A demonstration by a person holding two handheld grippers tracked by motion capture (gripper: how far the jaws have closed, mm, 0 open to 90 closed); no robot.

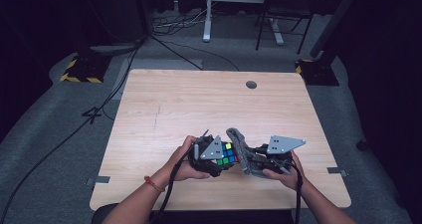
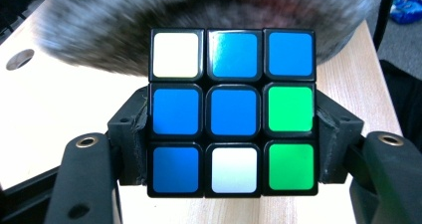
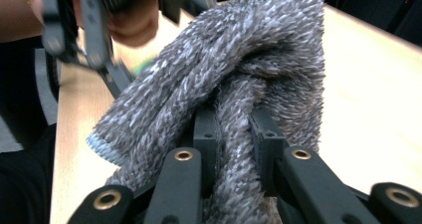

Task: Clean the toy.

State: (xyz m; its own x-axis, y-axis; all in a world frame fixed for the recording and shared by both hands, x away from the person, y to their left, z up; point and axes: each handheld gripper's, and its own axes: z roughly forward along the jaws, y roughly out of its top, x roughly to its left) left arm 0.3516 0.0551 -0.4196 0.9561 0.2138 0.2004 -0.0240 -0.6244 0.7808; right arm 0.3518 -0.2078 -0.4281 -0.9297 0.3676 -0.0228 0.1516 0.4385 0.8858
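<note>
My left gripper (image 1: pixel 215 160) is shut on a colour-tiled puzzle cube (image 1: pixel 228 154) near the front of the wooden table (image 1: pixel 199 104). In the left gripper view the cube (image 2: pixel 232 112) sits clamped between the two black pads (image 2: pixel 130 134), showing blue, white and green tiles. My right gripper (image 1: pixel 259 162) is shut on a fuzzy grey cloth (image 1: pixel 240 147), which presses against the cube's right side. In the right gripper view the cloth (image 3: pixel 234 79) is bunched between the jaws and folds over toward the left gripper (image 3: pixel 89 30) behind it.
A round cable hole (image 1: pixel 251 84) lies in the tabletop at the back right. Cables (image 1: pixel 84 119) trail over the grey floor left of the table. A desk frame (image 1: pixel 239 15) and stands are behind the table.
</note>
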